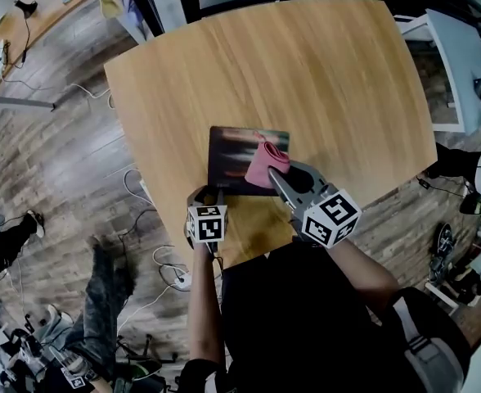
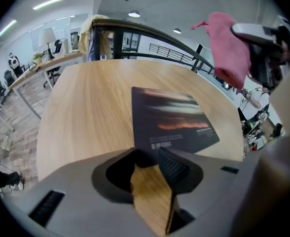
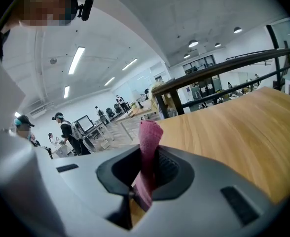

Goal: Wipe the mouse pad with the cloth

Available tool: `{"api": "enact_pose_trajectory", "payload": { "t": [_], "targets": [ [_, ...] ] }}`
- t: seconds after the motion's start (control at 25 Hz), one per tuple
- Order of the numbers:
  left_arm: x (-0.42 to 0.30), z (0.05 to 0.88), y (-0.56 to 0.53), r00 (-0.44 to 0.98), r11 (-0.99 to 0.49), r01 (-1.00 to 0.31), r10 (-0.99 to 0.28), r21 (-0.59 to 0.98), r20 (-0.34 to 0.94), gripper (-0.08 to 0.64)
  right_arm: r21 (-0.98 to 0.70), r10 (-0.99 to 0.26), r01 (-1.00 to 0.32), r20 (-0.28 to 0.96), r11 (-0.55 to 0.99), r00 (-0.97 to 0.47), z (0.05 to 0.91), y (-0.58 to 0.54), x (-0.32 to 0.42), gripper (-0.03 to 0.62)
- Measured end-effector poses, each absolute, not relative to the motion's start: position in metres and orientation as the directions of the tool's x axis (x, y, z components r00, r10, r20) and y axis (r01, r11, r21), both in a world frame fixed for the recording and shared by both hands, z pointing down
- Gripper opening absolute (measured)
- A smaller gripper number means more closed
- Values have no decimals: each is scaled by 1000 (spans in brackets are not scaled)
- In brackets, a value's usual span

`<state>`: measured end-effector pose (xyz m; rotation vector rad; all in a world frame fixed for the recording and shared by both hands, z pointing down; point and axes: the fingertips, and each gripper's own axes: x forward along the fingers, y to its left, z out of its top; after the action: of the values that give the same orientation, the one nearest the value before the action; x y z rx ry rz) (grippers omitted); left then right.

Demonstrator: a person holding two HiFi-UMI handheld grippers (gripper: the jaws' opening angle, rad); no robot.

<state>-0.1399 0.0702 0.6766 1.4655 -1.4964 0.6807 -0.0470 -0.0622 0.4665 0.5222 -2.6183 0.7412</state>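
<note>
Cloth (image 3: pixel 149 135) pinched in right gripper (image 3: pixel 145 168) jaws | left gripper (image 2: pixel 152 163) jaws wide apart, empty | mouse pad (image 2: pixel 170 120) print illegible

two grippers low in the frame: left jaws spread, right jaws clamped

the left gripper (image 1: pixel 208 195) sits at lower centre of the head view, pointing steeply down, with the bare left forearm (image 1: pixel 201 301) running up to it from the bottom edge; its jaws stand wide apart with nothing between them. the right gripper (image 1: pixel 276 173) lies just to its right, aimed toward the upper left and nearer level, with the right forearm (image 1: pixel 370 270) coming in from the lower right; its jaws press together on a pink cloth (image 1: pixel 265 164) that sticks out past the tips.
</note>
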Motion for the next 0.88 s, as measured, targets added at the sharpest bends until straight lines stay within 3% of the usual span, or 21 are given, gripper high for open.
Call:
{"api": "enact_pose_trajectory", "payload": {
  "t": [0.36,0.64,0.88],
  "targets": [
    [-99,679,94,166,209,-939,-415,271,894,90,-431,-213,-432,467,792,-858,484,-57,-63,63],
    [-97,680,94,187,129,-960,-361,248,914,77,-462,-154,-405,490,789,-858,516,-45,-96,63],
    [-94,680,95,168,111,-968,-375,224,912,77,-601,-2,-317,465,734,-885,552,-34,-135,63]
  ]
}}
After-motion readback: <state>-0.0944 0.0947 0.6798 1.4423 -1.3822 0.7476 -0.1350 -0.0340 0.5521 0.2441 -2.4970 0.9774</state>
